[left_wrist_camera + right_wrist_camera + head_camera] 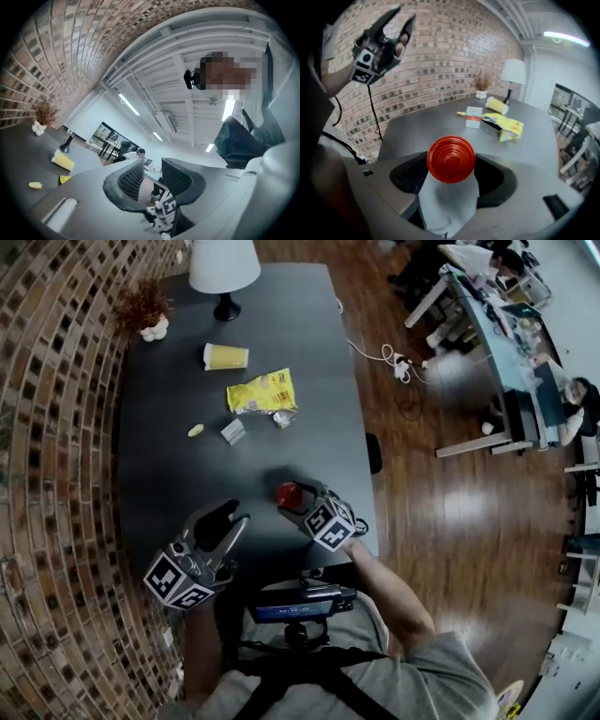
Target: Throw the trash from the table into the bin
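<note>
Right tool (295, 498) clasps a white bottle (449, 199) at the table's (187, 474) near right edge. The bottle is upright, long axis vertical, red cap (451, 158) up. Left tool (152, 165) is raised, jaws narrow, nothing between them. No bottle label is legible.

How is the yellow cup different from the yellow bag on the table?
The yellow cup is round and lies on its side; the yellow bag lies flat and crinkled. The cup is nearer the lamp than the bag is. Both are yellow and rest on the table.
</note>
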Available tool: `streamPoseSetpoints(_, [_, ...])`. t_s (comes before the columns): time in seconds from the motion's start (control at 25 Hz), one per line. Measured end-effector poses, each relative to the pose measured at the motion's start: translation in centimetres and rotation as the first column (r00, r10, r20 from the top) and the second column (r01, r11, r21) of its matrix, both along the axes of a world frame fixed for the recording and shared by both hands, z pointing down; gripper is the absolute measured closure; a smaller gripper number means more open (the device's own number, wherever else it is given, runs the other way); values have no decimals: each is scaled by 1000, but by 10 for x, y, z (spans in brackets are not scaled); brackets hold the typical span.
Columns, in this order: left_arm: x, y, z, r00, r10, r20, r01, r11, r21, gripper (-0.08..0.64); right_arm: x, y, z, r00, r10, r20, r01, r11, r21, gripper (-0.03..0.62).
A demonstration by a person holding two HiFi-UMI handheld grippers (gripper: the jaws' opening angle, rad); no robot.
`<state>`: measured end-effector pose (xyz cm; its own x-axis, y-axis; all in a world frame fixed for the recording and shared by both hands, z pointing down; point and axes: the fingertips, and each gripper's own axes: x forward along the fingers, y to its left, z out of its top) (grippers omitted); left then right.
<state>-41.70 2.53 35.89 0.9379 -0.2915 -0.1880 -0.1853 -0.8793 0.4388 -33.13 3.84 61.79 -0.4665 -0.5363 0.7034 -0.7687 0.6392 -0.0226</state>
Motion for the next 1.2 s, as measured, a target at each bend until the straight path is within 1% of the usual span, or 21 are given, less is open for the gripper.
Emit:
streamPoseSetpoints(0.04, [16, 5, -3, 1000, 15, 7, -15, 1000, 12, 454, 31, 16, -12, 998, 62, 29, -62, 998, 13, 278])
streamPoseSetpoints(0.12, [47, 15, -10, 999, 29, 23, -30, 999, 36, 454, 98, 48, -30, 979, 186, 84, -189, 982, 27, 278])
streamPoseSetpoints(0.2, [80, 25, -16, 999, 23, 43, -25, 998, 52, 454, 167, 78, -38, 948, 292, 129, -298, 954, 31, 278])
streamPoseSetpoints(0.28, [115, 36, -19, 998, -3, 63, 0, 999, 47, 454, 232, 100, -45, 916, 369, 159, -379, 924, 41, 278])
streamPoseSetpoints(0.36, [150, 51, -21, 997, -31, 74, 29, 999, 24, 454, 293, 119, -51, 892, 416, 176, -431, 901, 55, 278])
streamPoseSetpoints(0.48, [201, 76, -23, 995, -48, 92, 48, 999, -4, 454, 375, 137, -52, 868, 462, 180, -479, 876, 61, 278])
streamPoseSetpoints(0.56, [230, 93, -26, 993, -39, 109, 39, 999, -2, 454, 418, 146, -51, 857, 485, 175, -501, 863, 61, 278])
streamPoseSetpoints(0.64, [252, 101, -28, 993, -30, 112, 29, 1000, 12, 454, 451, 146, -51, 849, 501, 166, -518, 853, 72, 278])
streamPoseSetpoints(0.72, [264, 102, -28, 995, -22, 101, 20, 1000, 24, 454, 469, 138, -52, 850, 507, 142, -521, 849, 87, 278])
streamPoseSetpoints(0.8, [266, 102, -24, 996, -12, 86, 10, 1000, 25, 454, 468, 134, -51, 857, 503, 114, -513, 854, 88, 278])
streamPoseSetpoints(0.92, [263, 100, -20, 999, -4, 47, 4, 1000, 5, 454, 458, 133, -49, 865, 496, 81, -501, 863, 65, 278])
streamPoseSetpoints(1.04, [260, 92, -21, 1000, -9, 23, 9, 1000, 1, 454, 455, 128, -39, 883, 468, 35, -469, 882, 31, 278])
streamPoseSetpoints(1.2, [256, 77, -18, 998, -48, 47, 49, 999, -16, 454, 455, 119, -14, 917, 399, -24, -399, 917, -3, 278])
